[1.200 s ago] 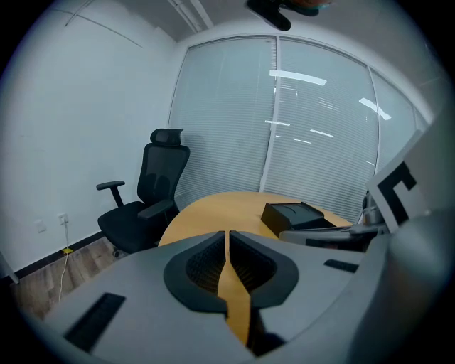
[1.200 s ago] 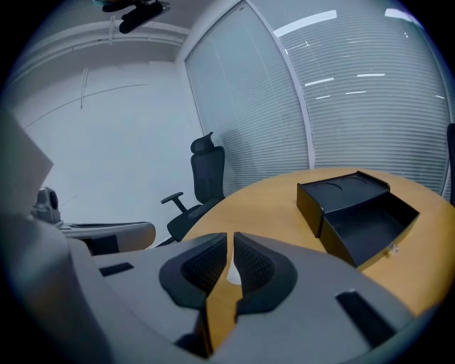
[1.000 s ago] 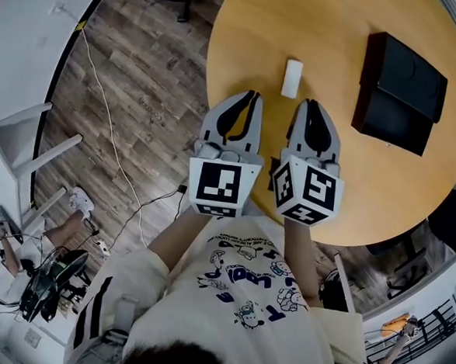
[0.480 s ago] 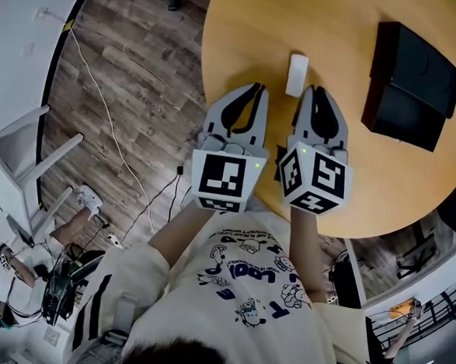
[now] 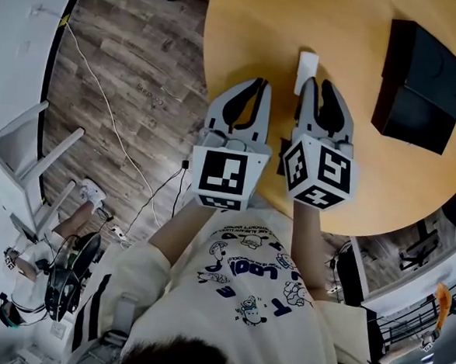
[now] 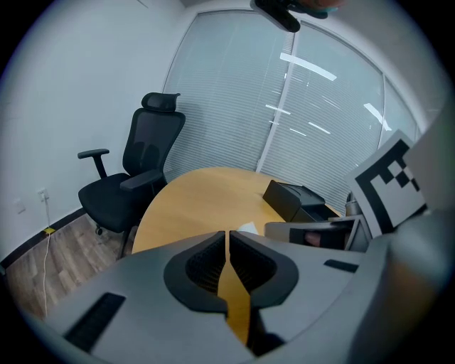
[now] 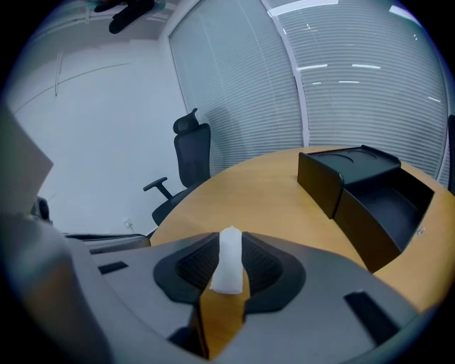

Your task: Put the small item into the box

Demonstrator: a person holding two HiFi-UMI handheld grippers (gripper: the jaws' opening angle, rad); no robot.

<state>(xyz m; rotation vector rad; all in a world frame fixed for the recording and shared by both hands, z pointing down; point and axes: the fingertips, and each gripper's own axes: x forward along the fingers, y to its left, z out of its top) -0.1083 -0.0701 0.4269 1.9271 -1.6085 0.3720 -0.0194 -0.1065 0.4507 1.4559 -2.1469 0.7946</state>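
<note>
The small white item (image 5: 307, 64) lies on the round wooden table (image 5: 255, 24). In the right gripper view the item (image 7: 229, 261) sits in the gap at my right gripper's (image 7: 229, 240) tips; its jaws have just been opening and now stand apart around it. In the head view the right gripper (image 5: 320, 84) reaches the item's near end. My left gripper (image 5: 258, 83) hovers beside it, shut with nothing in it (image 6: 228, 234). The open black box (image 5: 423, 70) stands on the table to the right (image 7: 370, 192).
A black office chair (image 6: 135, 178) stands beyond the table's far side. On the wood floor to the left lie a white cable (image 5: 115, 130) and a white chair's legs (image 5: 28, 148). The table's near edge runs just under both grippers.
Both grippers have moved forward over the table toward the white item. The right jaws, shut before, now stand apart with the item at their tips.
</note>
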